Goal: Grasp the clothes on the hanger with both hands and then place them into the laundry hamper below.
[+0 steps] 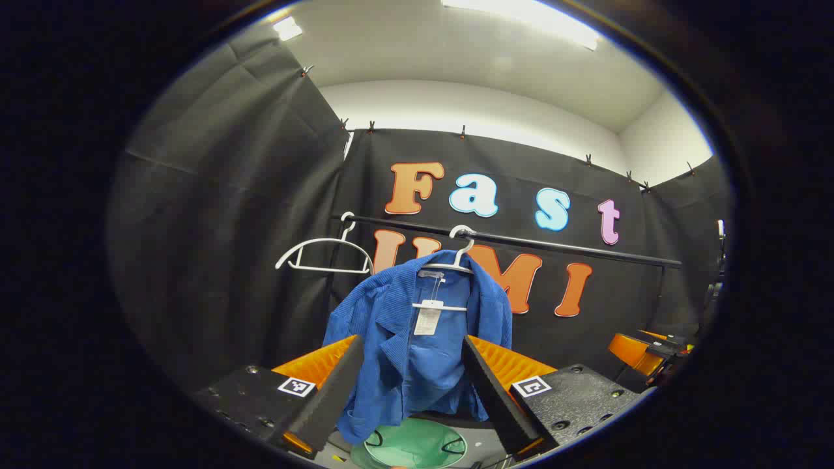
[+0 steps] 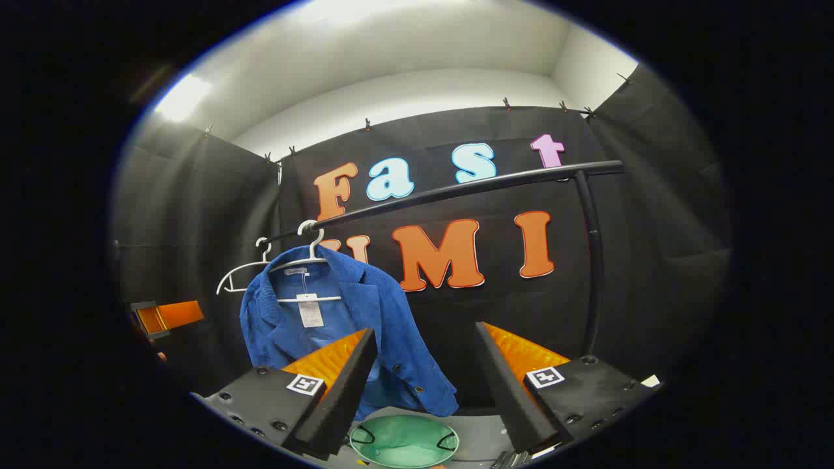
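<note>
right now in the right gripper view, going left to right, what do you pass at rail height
other claw → empty white hanger → blue jacket on its hanger → bare black rail → rail's upright post

Black-and-orange gripper [image 1: 414, 384], square fiducial markers

My right gripper [image 2: 423, 365] hangs with its fingers spread apart and nothing between them. Ahead on my left, a blue jacket [image 2: 345, 332] drapes from a white hanger [image 2: 306, 260] hooked on the black rail [image 2: 469, 185], beside a bare hanger [image 2: 244, 270]. Below sits the green hamper [image 2: 404, 441], and my left gripper [image 2: 166, 318] shows at the left edge.
</note>
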Demonstrator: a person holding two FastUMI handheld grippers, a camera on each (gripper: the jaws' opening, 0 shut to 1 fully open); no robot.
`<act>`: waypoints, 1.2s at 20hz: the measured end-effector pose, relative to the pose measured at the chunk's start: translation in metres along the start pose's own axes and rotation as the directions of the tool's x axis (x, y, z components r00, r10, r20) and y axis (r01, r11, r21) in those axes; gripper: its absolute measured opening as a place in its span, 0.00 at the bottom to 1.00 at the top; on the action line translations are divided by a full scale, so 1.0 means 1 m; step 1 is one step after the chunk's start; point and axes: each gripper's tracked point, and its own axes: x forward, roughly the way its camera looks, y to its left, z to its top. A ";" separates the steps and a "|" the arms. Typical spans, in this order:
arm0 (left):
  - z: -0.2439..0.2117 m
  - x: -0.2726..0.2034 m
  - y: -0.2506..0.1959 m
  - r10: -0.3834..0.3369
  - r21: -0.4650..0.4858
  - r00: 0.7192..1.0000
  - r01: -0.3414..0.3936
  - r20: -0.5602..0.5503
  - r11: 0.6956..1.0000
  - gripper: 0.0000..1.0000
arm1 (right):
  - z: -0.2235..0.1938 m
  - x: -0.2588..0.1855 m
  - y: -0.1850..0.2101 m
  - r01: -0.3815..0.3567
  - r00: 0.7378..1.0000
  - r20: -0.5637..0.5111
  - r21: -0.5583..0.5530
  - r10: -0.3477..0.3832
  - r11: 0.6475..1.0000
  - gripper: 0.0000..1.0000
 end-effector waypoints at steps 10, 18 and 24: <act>0.051 0.030 0.010 -0.018 0.005 0.998 0.018 0.059 1.000 0.95 | 0.036 0.045 0.028 -0.047 0.996 0.064 -0.126 0.055 0.991 0.97; 0.024 0.094 0.016 -0.119 -0.024 0.993 0.119 -0.005 0.993 0.95 | 0.021 0.080 0.053 0.028 0.998 0.056 -0.122 -0.021 0.992 0.97; -0.002 0.124 0.022 -0.208 -0.035 0.977 0.207 -0.053 0.978 0.95 | 0.004 0.108 0.073 0.084 0.995 0.062 -0.102 -0.078 0.991 0.96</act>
